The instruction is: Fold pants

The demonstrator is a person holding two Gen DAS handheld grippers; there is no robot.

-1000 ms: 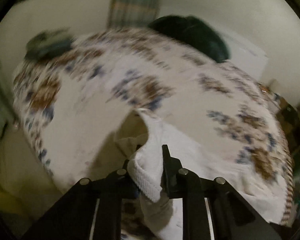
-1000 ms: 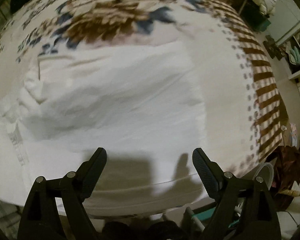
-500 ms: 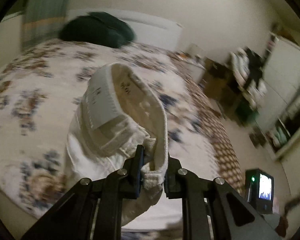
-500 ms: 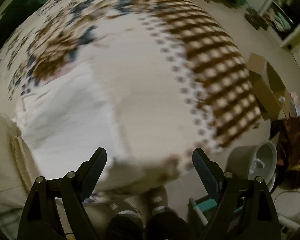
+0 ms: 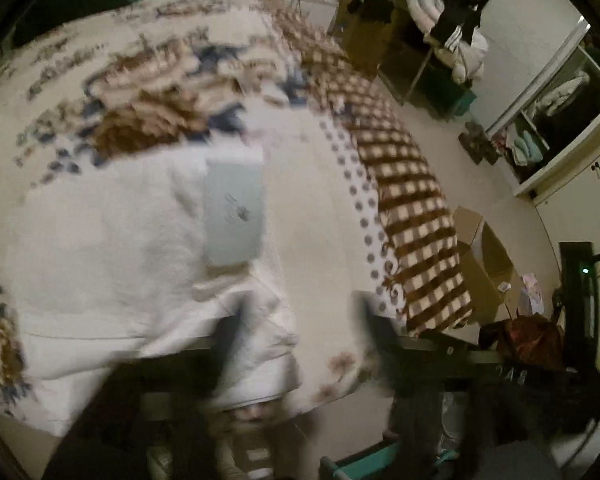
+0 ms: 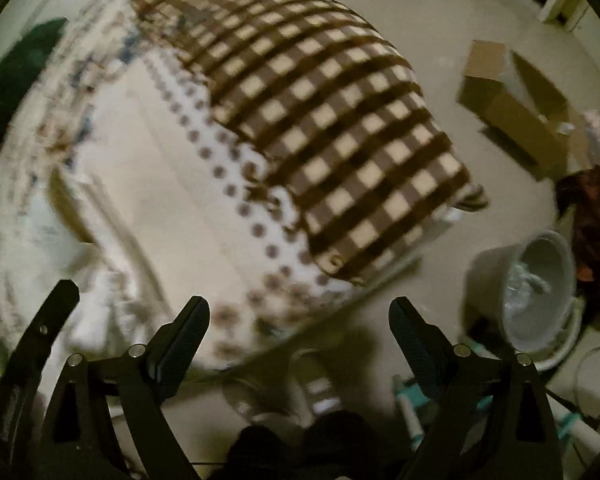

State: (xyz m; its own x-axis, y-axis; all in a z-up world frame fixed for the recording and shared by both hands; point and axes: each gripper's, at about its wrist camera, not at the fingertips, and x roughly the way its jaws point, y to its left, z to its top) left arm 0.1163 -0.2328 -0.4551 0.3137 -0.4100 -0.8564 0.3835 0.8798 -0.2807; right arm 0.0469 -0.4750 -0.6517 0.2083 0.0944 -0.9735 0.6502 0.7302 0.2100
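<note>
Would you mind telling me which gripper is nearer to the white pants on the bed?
The left. The left gripper hangs open right over the edge of the white pants. The right gripper is open too, off toward the bed's corner, with the pants to its left.

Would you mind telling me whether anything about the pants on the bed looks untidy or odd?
The white pants lie rumpled on the bed, their lower end sagging over its near edge. Nothing looks torn or spilled.
</note>
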